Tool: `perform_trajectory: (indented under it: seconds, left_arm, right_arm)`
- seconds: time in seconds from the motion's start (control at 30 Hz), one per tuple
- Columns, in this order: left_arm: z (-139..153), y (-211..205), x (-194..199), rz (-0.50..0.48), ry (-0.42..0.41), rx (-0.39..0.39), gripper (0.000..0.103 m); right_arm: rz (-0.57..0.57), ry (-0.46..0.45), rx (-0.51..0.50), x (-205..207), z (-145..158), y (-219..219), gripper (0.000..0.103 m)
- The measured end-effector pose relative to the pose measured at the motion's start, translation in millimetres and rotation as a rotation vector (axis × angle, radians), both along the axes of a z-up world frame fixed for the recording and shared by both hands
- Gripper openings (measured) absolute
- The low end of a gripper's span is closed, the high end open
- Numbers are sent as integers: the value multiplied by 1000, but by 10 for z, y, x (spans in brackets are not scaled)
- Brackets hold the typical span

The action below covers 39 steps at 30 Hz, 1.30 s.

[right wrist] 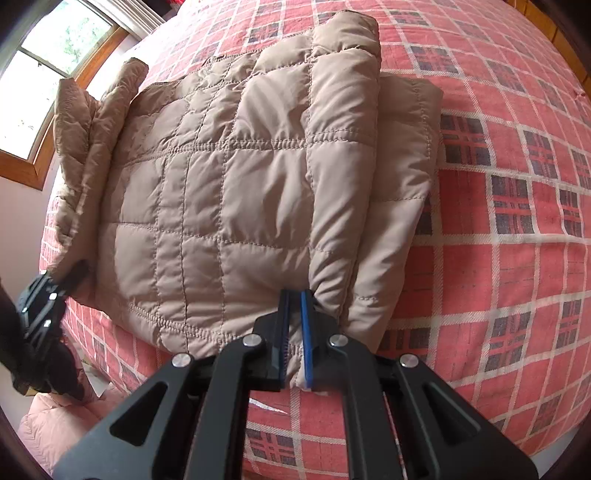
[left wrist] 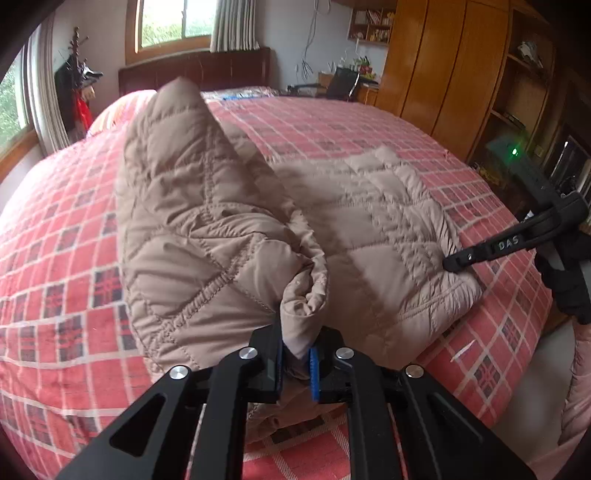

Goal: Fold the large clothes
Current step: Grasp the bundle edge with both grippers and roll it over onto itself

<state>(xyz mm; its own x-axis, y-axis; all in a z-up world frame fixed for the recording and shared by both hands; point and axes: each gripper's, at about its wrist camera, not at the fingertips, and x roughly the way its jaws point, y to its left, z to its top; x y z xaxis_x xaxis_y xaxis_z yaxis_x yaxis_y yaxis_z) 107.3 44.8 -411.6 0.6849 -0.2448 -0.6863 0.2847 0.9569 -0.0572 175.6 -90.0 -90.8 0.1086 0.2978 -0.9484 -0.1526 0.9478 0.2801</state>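
Spreading across a bed covered in a red plaid bedspread (right wrist: 498, 229), a tan quilted jacket (right wrist: 236, 177) lies near the bed's front edge, with open bedspread beyond it and to its right. Around the bed stand a dark wooden headboard (left wrist: 195, 70) under a window (left wrist: 170, 22), a coat stand (left wrist: 77, 85) with dark clothes by the left wall, and a tall wooden wardrobe (left wrist: 447, 66) with open shelves past the bed's right side. Nothing lies on top of the jacket. The left gripper (left wrist: 295, 363) has its jaws pinching a bunched fold of the jacket, and the fabric rises from there in a tall lifted flap that blocks much of the left wrist view toward the headboard. The right gripper (right wrist: 294, 339) has its jaws pressed onto the jacket's hem at the front edge of the bed, cloth squeezed between the blue pads (right wrist: 306, 332). Most of the jacket rests flat ahead of the right jaws, one sleeve folded along its right side.
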Motion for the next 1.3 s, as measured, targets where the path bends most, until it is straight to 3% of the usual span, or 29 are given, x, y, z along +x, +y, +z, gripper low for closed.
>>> perform_trajectory:
  seconds: [0.37, 0.73, 0.87, 0.93, 1.1, 1.3]
  left_arm:
    - [-119, -104, 53, -31, 18, 45, 11]
    - [-203, 302, 239, -83, 140, -187, 15]
    - [-180, 343, 226, -81, 142, -198, 16]
    - [-172, 340, 213, -80, 136, -190, 16]
    - [-180, 313, 231, -89, 140, -185, 16]
    - [-175, 266, 243, -102, 130, -169, 16]
  right_arm:
    - [0, 5, -20, 41, -66, 71, 5]
    - [-2, 3, -30, 92, -124, 93, 5]
    - [-21, 3, -56, 58, -81, 169, 7]
    - [-23, -26, -73, 12, 47, 259, 12]
    - [37, -62, -38, -127, 268, 623, 12]
    - [83, 7, 13, -101, 217, 1129, 12]
